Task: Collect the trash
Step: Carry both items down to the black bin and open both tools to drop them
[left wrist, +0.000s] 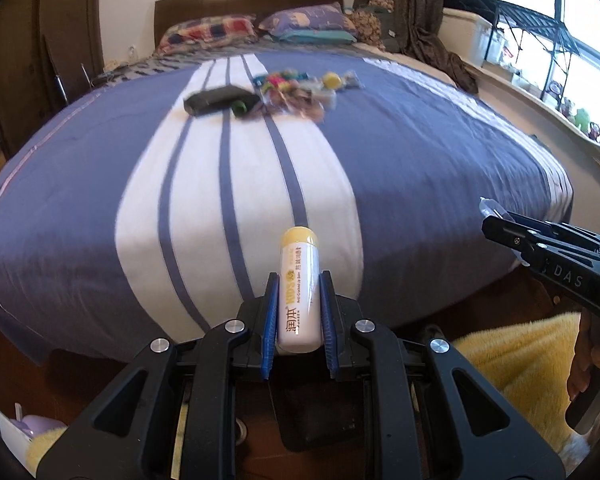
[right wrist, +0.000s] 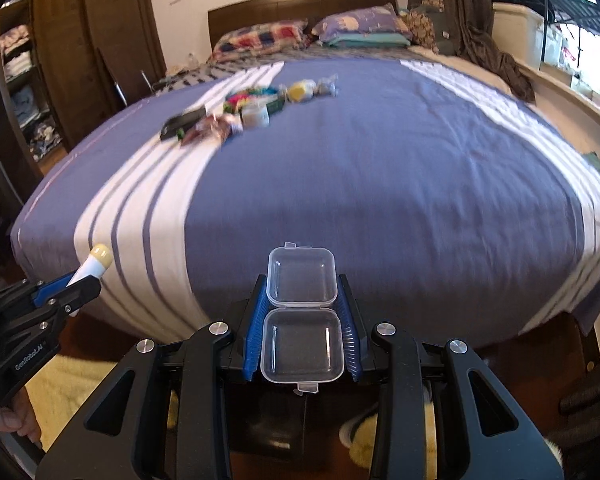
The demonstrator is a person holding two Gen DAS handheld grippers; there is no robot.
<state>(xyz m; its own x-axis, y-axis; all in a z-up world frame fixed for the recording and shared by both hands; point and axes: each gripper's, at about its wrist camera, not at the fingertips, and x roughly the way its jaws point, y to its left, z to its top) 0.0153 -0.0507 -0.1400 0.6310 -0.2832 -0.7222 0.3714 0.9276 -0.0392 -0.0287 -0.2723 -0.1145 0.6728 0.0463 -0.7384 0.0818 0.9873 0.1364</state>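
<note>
Left gripper (left wrist: 298, 316): its two blue pads are closed tight on a white tube (left wrist: 299, 292) with a yellow cap. The tube stands up between them, cap on top.

Right gripper (right wrist: 302, 320): its pads are squeezed on a clear box (right wrist: 302, 312). The box lid is flipped open and the box looks empty.

Where the trash is: a small pile (left wrist: 296, 92) of bright wrappers and bits lies far up the bed (left wrist: 420, 140), near the pillows (left wrist: 260, 28). A dark flat thing (left wrist: 216, 100) lies just beside the pile. The pile is blurry, so I cannot tell each piece.

Step now: I think both hands are carrying things off the bed. No bin shows in either view, so I cannot say where they go.

How to do it well: keep the squeeze on both things and do not let go until each one is over the right spot. Keep the tube upright so it does not slip out. Hold the box flat and do not squash it, since thin plastic can pop out.

Edges: both grippers hang past the foot edge of the bed, over the dark floor and a yellow rug (left wrist: 520, 364).

Open room: the near half of the bed is bare cover, so there is lots of room to reach forward. The two grippers are side by side but apart. The window shelf (left wrist: 540, 92) on the right is crowded, so stay away from it.
</note>
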